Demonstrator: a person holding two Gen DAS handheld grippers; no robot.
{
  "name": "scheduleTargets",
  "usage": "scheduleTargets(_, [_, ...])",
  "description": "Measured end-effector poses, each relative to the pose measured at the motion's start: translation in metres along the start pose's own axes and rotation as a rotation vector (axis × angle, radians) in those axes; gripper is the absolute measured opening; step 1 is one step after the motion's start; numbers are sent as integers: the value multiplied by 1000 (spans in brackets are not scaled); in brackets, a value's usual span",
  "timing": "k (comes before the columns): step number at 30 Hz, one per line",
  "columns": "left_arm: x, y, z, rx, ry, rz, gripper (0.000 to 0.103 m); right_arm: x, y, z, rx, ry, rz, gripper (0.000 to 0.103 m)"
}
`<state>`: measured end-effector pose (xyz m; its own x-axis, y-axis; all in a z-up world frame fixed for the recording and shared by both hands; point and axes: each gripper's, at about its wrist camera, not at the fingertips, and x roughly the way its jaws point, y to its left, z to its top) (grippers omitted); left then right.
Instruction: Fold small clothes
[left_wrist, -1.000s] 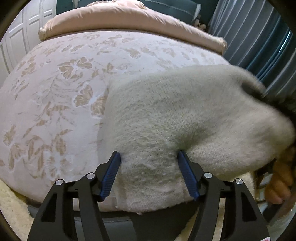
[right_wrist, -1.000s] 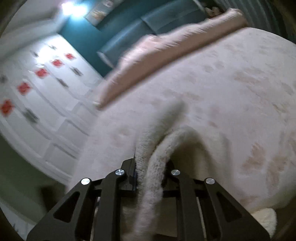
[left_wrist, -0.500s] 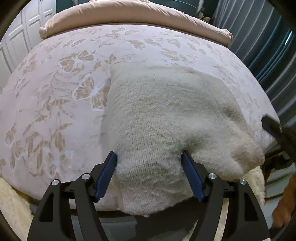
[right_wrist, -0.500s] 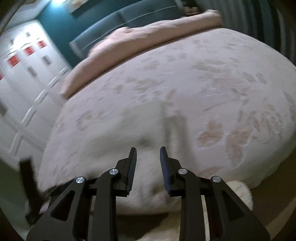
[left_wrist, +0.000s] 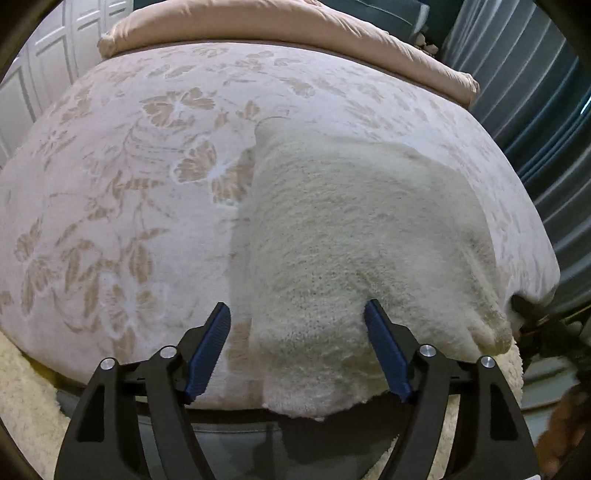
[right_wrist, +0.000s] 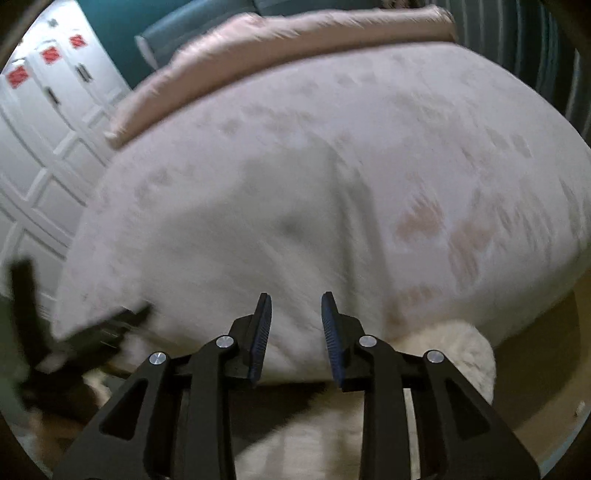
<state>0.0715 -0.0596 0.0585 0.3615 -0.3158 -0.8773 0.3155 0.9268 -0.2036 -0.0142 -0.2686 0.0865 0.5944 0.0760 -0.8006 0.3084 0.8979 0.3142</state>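
The sweater lies lengthwise ahead of the left claw, jaws just widened and straddling its near edge; right claw narrow, empty.

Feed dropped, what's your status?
Left gripper open, opening over sweater. Right gripper open, just released it. Sweater folded on bed. Nothing in the way.
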Motion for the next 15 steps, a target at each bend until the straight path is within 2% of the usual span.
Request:
scheduleTargets(2, [-2,1,1,-1,4,-3,75,-1,19,8,-29,-7,78,29])
scheduleTargets(4, [-5,2,1,-13,-6,-6,75,11,34,10,-71,12,102,31])
scheduleTargets(8, [-21,14,1,-44,-27,1,74,82,54,-15,-147,209,77,32])
scheduleTargets(10, [-26,20,1,-50,-25,6,74,85,57,-23,-165,197,57,33])
scheduleTargets(12, [-32,26,-2,-55,-33,23,74,72,60,-14,-159,193,62,33])
scheduleTargets(15, [-37,35,-3,-67,-43,50,74,46,65,1,-122,137,161,33])
